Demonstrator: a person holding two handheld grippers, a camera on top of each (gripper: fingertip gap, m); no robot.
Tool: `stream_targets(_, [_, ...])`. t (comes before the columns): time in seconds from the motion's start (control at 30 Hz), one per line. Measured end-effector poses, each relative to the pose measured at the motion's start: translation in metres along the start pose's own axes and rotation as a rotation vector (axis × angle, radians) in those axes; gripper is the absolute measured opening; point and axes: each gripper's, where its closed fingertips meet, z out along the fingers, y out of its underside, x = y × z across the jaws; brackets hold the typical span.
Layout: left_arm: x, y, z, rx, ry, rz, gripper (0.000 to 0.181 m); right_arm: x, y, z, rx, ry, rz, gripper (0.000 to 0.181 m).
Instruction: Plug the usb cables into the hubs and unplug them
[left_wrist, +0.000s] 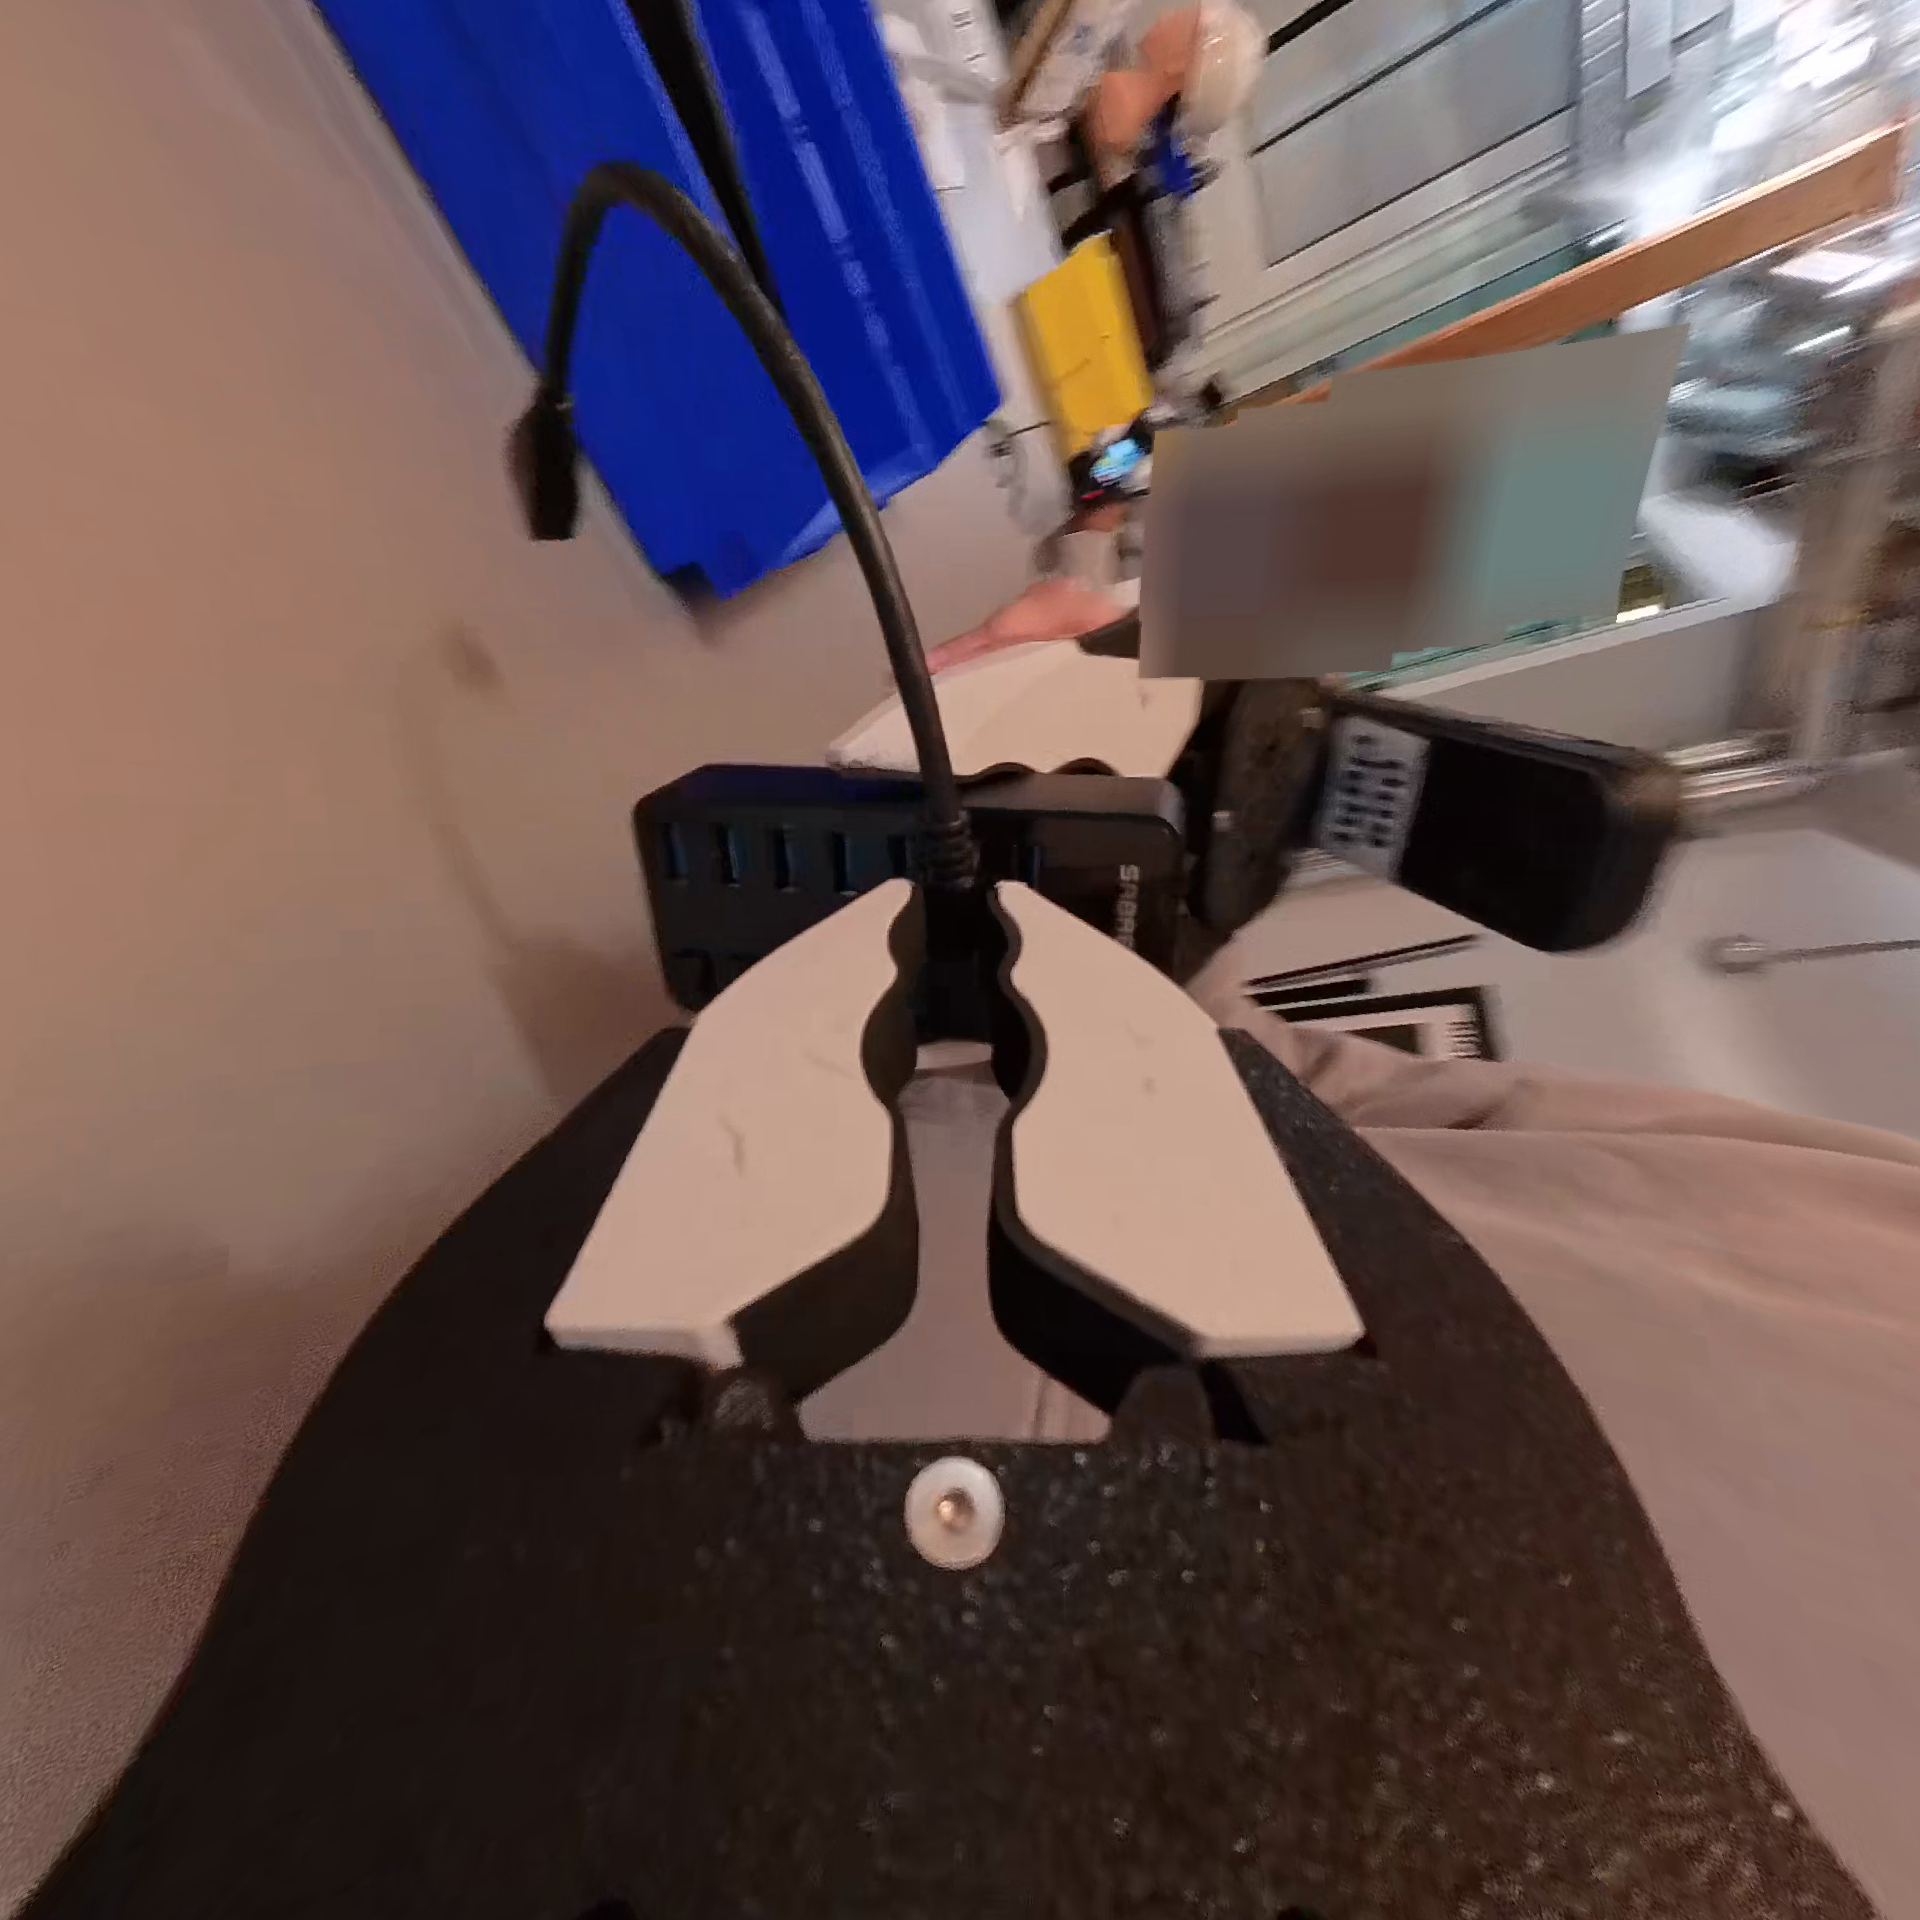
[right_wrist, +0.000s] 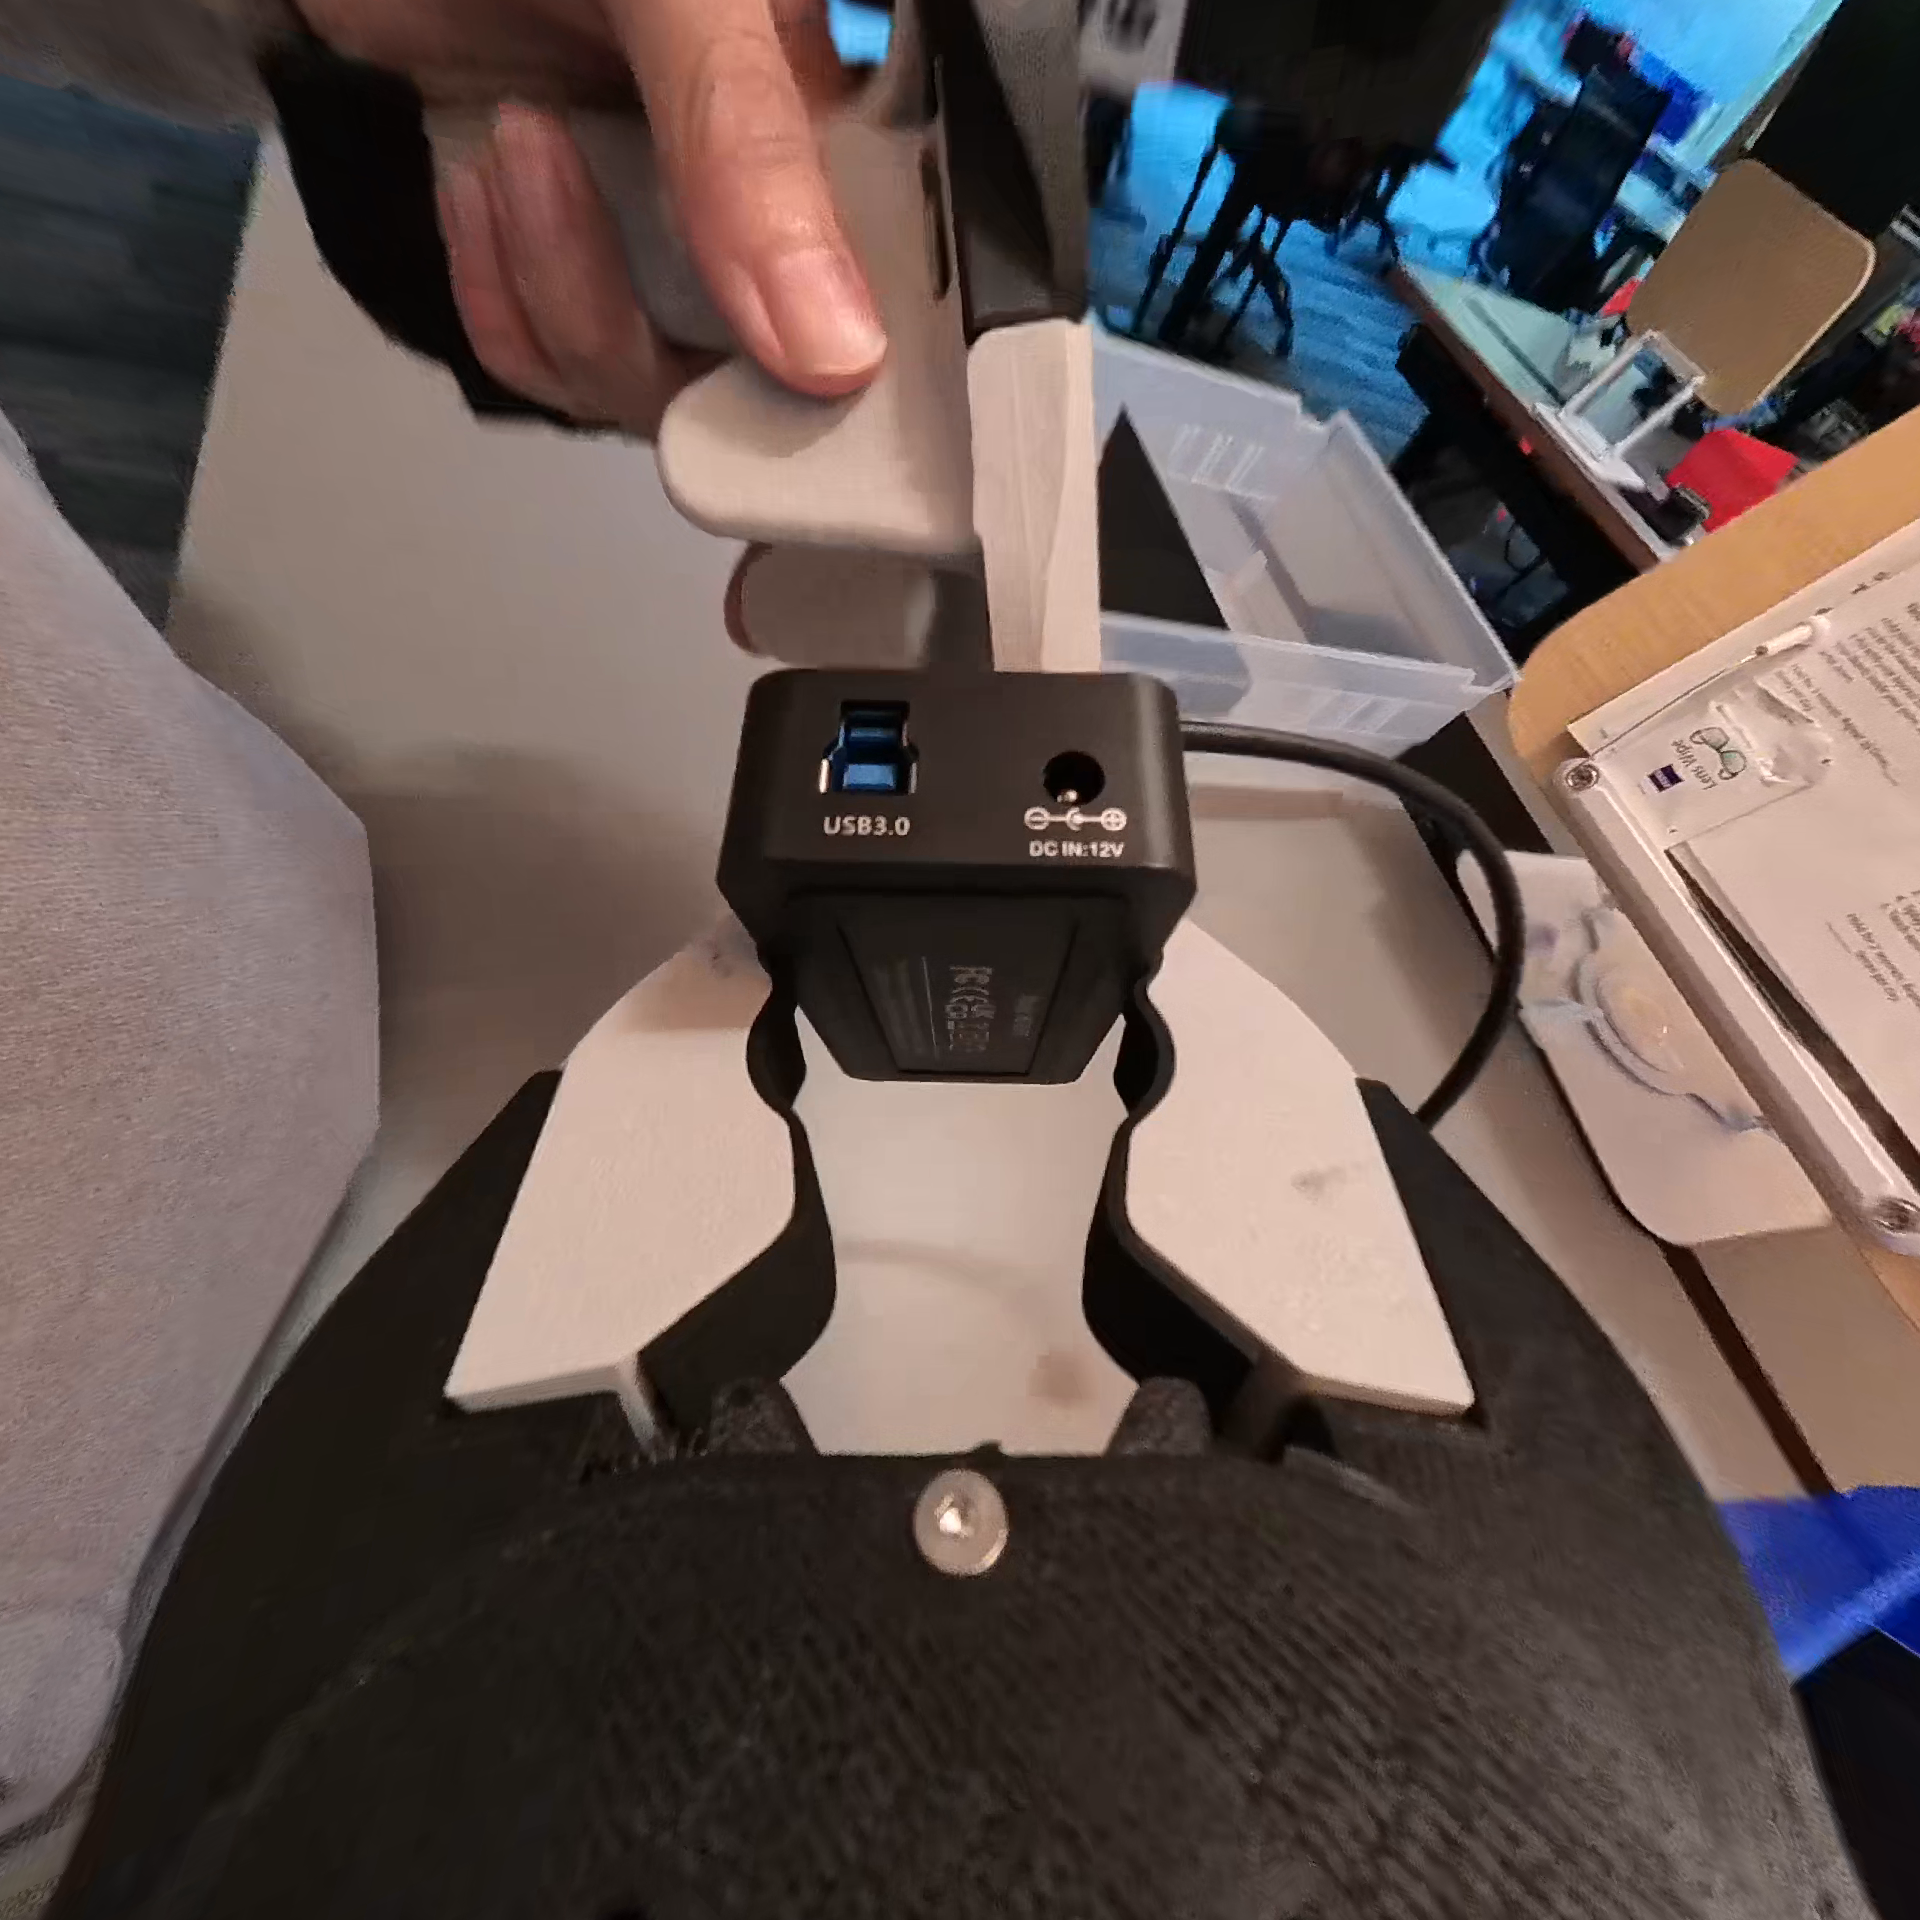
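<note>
A black USB hub (left_wrist: 790, 862) with a row of blue ports lies ahead in the left wrist view. My left gripper (left_wrist: 951, 914) is shut on the black plug of a USB cable (left_wrist: 831, 436), with the plug right at the port row. The cable arcs up to a loose black connector (left_wrist: 545, 473). In the right wrist view my right gripper (right_wrist: 951, 997) is shut on the hub (right_wrist: 956, 790), clamping its sides near the end with the power socket. The left gripper's white fingers (right_wrist: 1029, 499) come down onto the hub's far side, held by a hand (right_wrist: 665, 187). The right gripper's white finger (left_wrist: 1018, 717) shows behind the hub.
A blue bin (left_wrist: 727, 260) stands on the table beyond the cable. A clear plastic bin (right_wrist: 1299, 582) sits behind the hub. A board with papers and a wipe packet (right_wrist: 1766, 831) lies at the right. A black cable (right_wrist: 1486, 894) loops on the table. Grey fabric (right_wrist: 156, 935) is at the left.
</note>
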Motion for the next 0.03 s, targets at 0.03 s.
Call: stream_targets(0.03, [0.0042, -0.0025, 0.0, 0.019, 0.063, -0.022, 0.008, 0.0012, -0.0044, -0.0018, 0.062, -0.01, 0.036, 0.061])
